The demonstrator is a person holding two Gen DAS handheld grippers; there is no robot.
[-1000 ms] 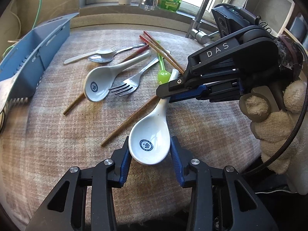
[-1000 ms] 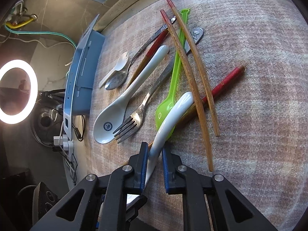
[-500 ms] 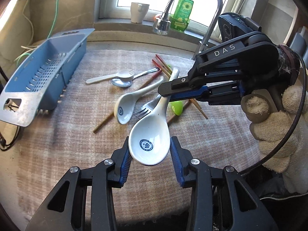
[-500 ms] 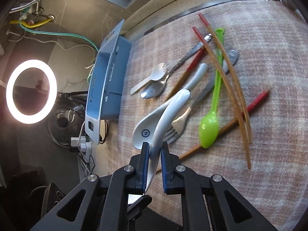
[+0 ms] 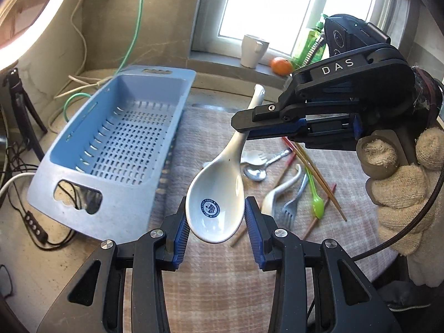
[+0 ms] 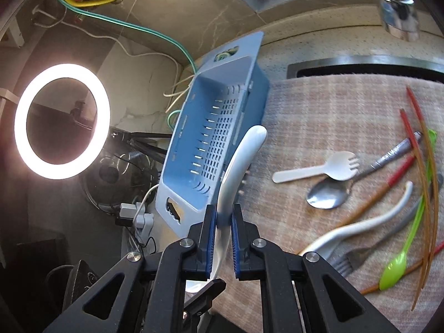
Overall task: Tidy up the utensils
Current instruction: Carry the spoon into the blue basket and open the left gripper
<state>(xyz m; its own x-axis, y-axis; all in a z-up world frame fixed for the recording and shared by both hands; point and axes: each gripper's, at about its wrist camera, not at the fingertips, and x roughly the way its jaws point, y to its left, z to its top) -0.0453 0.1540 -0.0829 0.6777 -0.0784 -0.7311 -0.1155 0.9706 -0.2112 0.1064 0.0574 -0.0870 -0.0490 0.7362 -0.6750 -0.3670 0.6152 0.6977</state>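
Two white ceramic spoons: one lifted [image 5: 219,194], one lying on the cloth [image 6: 360,224]; one metal spoon [image 6: 328,194]; one white plastic spork [image 6: 319,170]; one metal fork [image 6: 358,255]; one green plastic spoon [image 6: 399,266]; several wooden chopsticks [image 6: 424,166], red-tipped, exact count unclear where crossed; one blue perforated basket [image 5: 116,149], nothing seen inside.

Checked woven cloth [image 5: 222,283] spread over the surface, with the strewn cutlery at 3 o'clock in the right wrist view; basket at 10 o'clock of the cloth in the left wrist view; window sill at 12 o'clock carrying one white mug [image 5: 254,51], one orange fruit [image 5: 281,65] and one green bottle [image 5: 308,45]; lit ring lamp [image 6: 62,120] at 9 o'clock in the right wrist view; cables along the wall.

Lifted spoon clear of the cloth, handle rising toward 12 o'clock; bowl between the pads of the left hand-held gripper [image 5: 217,217], clasped at both sides; handle pinched in the clenched right hand-held gripper [image 6: 222,238], itself gripped by a gloved hand [image 5: 402,188] at 3 o'clock.
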